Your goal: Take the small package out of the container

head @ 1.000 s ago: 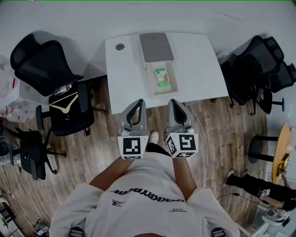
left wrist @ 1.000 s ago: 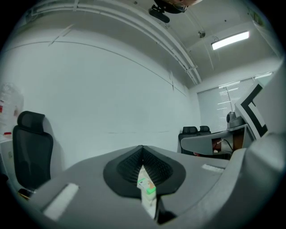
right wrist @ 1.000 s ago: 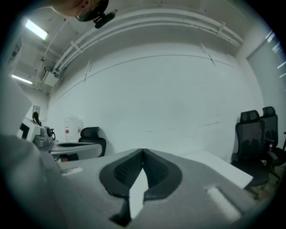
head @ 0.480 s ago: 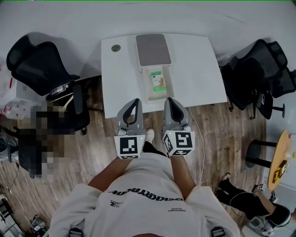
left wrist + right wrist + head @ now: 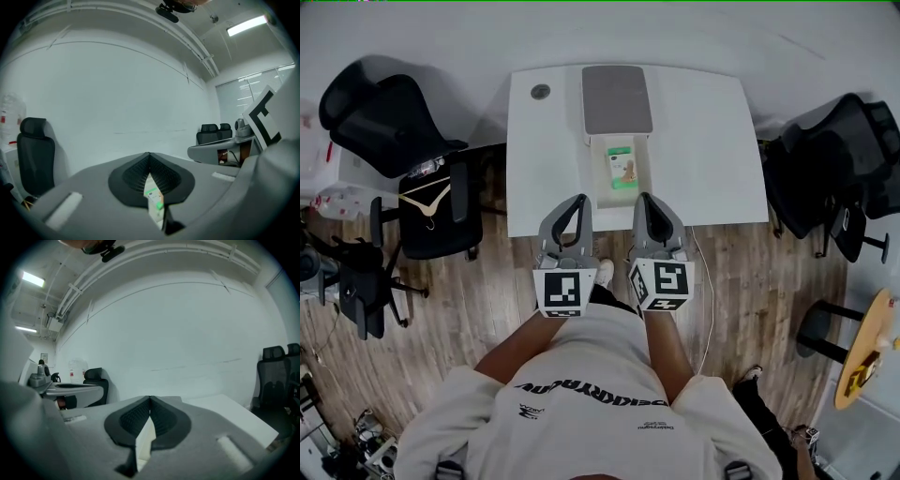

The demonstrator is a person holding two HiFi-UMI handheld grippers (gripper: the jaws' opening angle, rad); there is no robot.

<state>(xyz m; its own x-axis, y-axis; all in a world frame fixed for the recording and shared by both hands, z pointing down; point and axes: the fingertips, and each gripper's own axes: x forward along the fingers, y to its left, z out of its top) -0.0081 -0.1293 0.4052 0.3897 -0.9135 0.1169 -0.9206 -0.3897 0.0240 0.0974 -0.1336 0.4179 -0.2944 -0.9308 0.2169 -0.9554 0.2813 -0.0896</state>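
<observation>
A small green-and-white package (image 5: pixel 623 165) lies in an open white container (image 5: pixel 652 174) on the white table (image 5: pixel 712 141). The container's grey lid (image 5: pixel 617 98) is folded back behind it. My left gripper (image 5: pixel 573 208) and right gripper (image 5: pixel 648 204) hover side by side over the table's front edge, just short of the container. Both are shut with nothing held. In the left gripper view the package (image 5: pixel 153 199) shows through the slit below the closed left gripper (image 5: pixel 149 157). In the right gripper view the right gripper (image 5: pixel 150 400) is closed too, with the white container (image 5: pixel 145 441) showing below it.
A small dark disc (image 5: pixel 541 92) sits at the table's back left corner. Black office chairs stand to the left (image 5: pixel 389 122) and right (image 5: pixel 834 159); one chair carries a wooden hanger (image 5: pixel 427 206). A round wooden table (image 5: pixel 867 347) is at the far right. A cable (image 5: pixel 709 300) runs over the wood floor.
The person has stepped toward the table. Both grippers have come forward from the floor side onto the table's front edge, staying shut.
</observation>
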